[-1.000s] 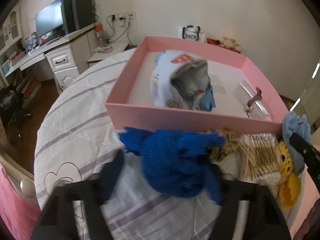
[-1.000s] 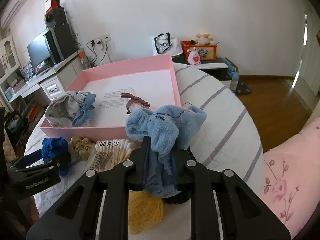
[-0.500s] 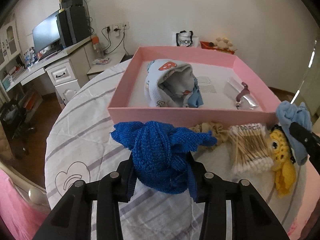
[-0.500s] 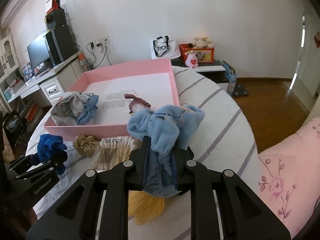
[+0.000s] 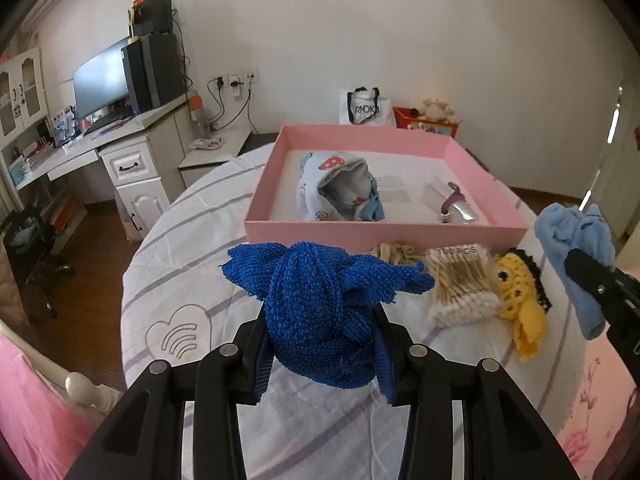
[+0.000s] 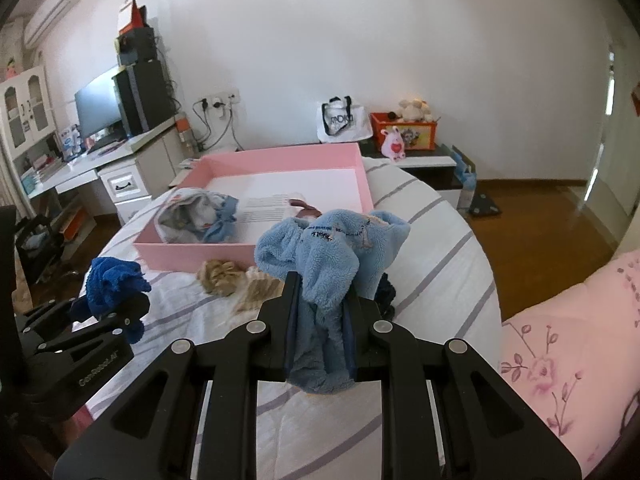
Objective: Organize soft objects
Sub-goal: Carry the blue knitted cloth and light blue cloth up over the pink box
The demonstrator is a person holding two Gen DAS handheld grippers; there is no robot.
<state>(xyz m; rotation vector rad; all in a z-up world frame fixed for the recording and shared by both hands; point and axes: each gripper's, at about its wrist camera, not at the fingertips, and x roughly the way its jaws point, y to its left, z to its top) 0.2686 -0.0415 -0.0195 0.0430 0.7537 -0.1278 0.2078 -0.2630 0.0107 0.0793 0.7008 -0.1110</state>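
While both grippers hold cloth above the striped round table (image 5: 192,240), you are mid-carry, I judge, with the pink box (image 5: 384,232) at centre frame as the likely drop spot; a patterned bundle (image 5: 336,184) already lies in its left half. The next move calls for lifting each load over the near wall before letting go.

Your left gripper (image 5: 322,354), at the bottom centre of the left wrist view, has its jaws closed partway, clamped on the dark blue knit piece (image 5: 320,300), which bulges above the fingers. Your right gripper (image 6: 320,320), low in the right wrist view, is pinched narrow on the light blue fleece item (image 6: 324,256).

The cotton swab pack (image 5: 460,284), yellow crochet toy (image 5: 516,300) and beige scrunchie (image 6: 220,276) lie on the table just before the box.
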